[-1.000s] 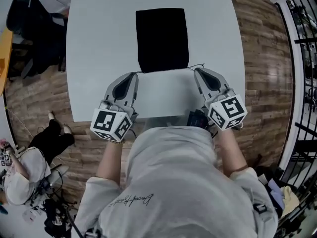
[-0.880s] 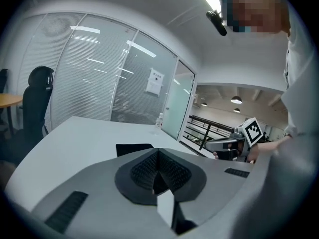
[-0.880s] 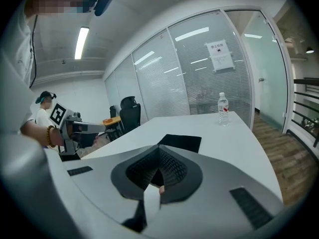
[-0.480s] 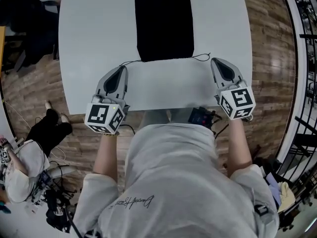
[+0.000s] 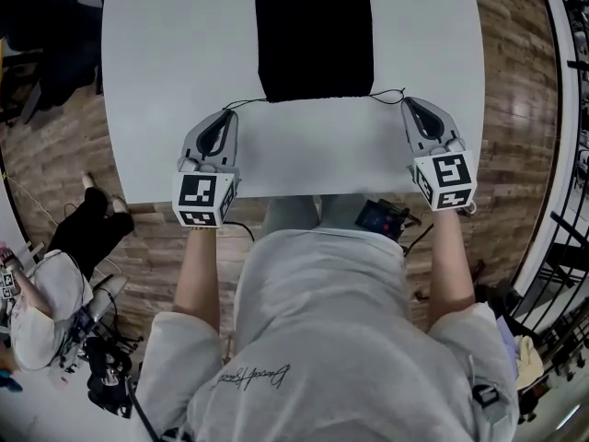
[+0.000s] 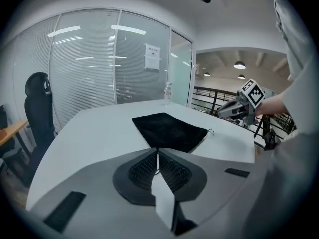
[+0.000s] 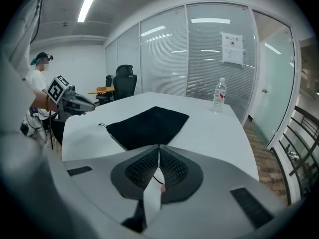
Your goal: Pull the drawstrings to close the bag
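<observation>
Bag [image 5: 313,35]: a flat black pouch lying on the white table [image 5: 166,63] in front of the person, with its mouth along the near edge and facing them.

At the left, the left gripper [image 5: 224,113] rests low on the table just beside the bag's near left corner. Its jaws are pressed together, and a thin dark cord shows between the pads. This is the left drawstring [image 5: 244,103], which runs the short way from the jaw tips to that corner with only a little slack.

In the middle, the mouth lies at its full width, straight and ungathered, so I judge the closing has not yet begun. Both cords are gripped and the pull itself is the step in hand.

At the right, the right drawstring [image 5: 388,94] leaves the other corner, carries a small knot and ends at the right gripper [image 5: 408,104]. Those jaws are likewise clamped together, with a loop of cord between the pads.

The next move probably calls for drawing the two grippers apart, left and right, low over the table and at an even pace so the mouth bunches evenly. A lopsided pull would likely drag the light bag sideways instead of cinching it, and such thin cord could slip out of the pads.
</observation>
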{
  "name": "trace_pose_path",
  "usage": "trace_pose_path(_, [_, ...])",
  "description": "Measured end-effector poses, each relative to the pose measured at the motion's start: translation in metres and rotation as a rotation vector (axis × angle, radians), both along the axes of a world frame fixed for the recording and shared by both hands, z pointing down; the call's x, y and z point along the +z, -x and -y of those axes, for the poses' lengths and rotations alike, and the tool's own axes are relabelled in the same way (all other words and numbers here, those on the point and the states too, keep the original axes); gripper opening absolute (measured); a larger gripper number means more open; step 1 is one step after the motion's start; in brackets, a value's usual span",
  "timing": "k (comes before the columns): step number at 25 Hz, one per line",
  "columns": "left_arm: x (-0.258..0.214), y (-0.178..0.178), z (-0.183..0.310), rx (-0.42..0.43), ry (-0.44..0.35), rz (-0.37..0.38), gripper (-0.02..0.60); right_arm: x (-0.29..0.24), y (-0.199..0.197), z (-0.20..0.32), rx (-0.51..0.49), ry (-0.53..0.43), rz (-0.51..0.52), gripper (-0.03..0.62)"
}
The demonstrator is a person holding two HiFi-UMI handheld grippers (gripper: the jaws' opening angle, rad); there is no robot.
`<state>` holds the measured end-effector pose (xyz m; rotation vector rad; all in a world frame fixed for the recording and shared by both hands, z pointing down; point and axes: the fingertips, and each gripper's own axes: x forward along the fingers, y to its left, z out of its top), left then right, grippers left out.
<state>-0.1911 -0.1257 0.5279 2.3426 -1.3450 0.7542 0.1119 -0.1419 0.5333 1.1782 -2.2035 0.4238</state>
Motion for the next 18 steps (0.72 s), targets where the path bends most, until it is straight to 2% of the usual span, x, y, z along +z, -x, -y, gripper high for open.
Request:
trace_pose_path(6, [0.04, -0.008, -0.003, 0.094, 0.043, 0.124, 0.061, 0.022, 0.001, 0.002, -0.012, 0.022, -0.03, 0.037])
trace_pose_path(15, [0.092, -0.004, 0.008, 0.2, 0.055, 0.421, 0.124, 0.043, 0.002, 0.009, -0.02, 0.031, -0.073, 0.06])
trace_pose_path(18, [0.102, -0.003, 0.009, 0.229, 0.058, 0.456, 0.129, 0.048, 0.002, 0.01, -0.018, 0.035, -0.07, 0.06])
